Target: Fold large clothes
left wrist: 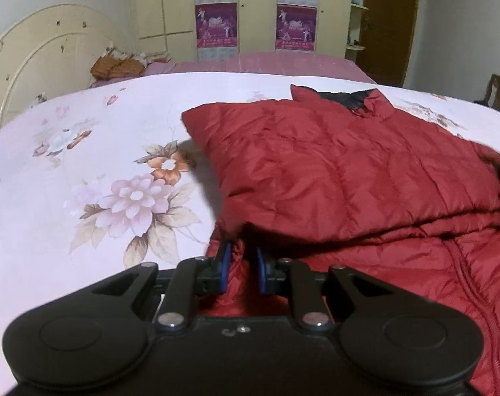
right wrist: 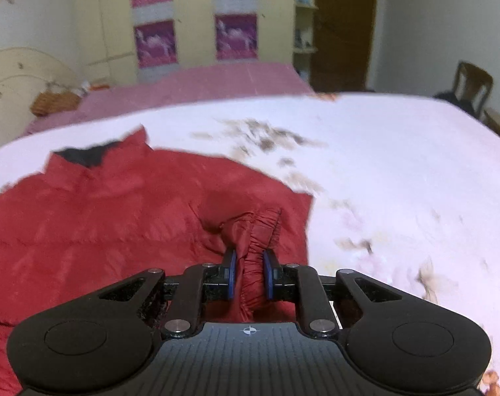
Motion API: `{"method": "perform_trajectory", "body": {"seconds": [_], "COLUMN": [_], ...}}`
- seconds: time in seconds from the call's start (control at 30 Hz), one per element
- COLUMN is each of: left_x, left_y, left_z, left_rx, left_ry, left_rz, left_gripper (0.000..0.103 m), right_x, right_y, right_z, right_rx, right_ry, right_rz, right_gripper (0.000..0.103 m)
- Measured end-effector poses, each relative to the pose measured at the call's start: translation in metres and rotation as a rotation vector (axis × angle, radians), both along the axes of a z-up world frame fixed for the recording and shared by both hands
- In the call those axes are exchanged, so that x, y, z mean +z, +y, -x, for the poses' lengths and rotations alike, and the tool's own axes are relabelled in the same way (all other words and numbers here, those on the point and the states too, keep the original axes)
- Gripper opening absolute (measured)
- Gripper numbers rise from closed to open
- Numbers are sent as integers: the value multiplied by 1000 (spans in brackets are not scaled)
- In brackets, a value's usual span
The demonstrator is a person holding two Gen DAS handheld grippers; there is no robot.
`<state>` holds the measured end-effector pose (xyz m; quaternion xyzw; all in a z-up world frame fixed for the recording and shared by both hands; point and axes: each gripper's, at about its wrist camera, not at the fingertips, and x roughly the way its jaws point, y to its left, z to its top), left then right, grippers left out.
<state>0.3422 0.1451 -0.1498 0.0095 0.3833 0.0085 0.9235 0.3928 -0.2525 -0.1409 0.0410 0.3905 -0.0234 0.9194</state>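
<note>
A red quilted jacket (left wrist: pixel 332 171) with a black collar lining lies on the flowered white bedsheet (left wrist: pixel 85 165), collar toward the far side. In the left wrist view one side is folded over the body. My left gripper (left wrist: pixel 243 257) is shut on a bunch of the jacket's red fabric at its near left edge. The right wrist view shows the same jacket (right wrist: pixel 101 217) to the left. There my right gripper (right wrist: pixel 250 264) is shut on the elastic cuff of a sleeve (right wrist: pixel 260 227), which stands bunched up between the blue pads.
The bed's cream headboard (left wrist: pixel 35 56) is at the left, with an orange-brown bundle (left wrist: pixel 118 66) beside it. A pink blanket (left wrist: pixel 266 62) covers the far part of the bed. Wardrobe doors with purple posters stand behind. A wooden chair (right wrist: pixel 471 82) is at the right.
</note>
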Motion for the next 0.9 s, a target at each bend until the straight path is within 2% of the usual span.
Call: {"method": "perform_trajectory", "body": {"seconds": [0.13,0.2,0.23,0.27,0.53,0.67,0.77,0.9], "left_x": [7,10,12,14,30,42,50,48], "left_y": [4,6,6,6,5,-2,-9,-16], "left_z": [-2,-1,0,1,1,-2,-7,-29], "left_rx": [17,27,30,34,41,23,5,-12], "left_ry": [17,14,10,7,-33,-62,-86,-77], "left_rz": [18,22,20,17,22,28,35,51], "left_gripper": [17,19,19,19,19,19,25,25], "right_x": [2,8,12,16,44,46,42,34], "right_y": [1,1,2,2,16,38,51,67], "right_z": [3,5,7,10,10,5,0,-7], "right_rx": [16,9,5,2,54,137,175,221], "right_ry": [-5,-29,-51,-75,-167,-162,-154,-138], "right_rz": [31,40,53,65,42,36,27,19], "right_gripper": [17,31,45,53,53,53,53,53]}}
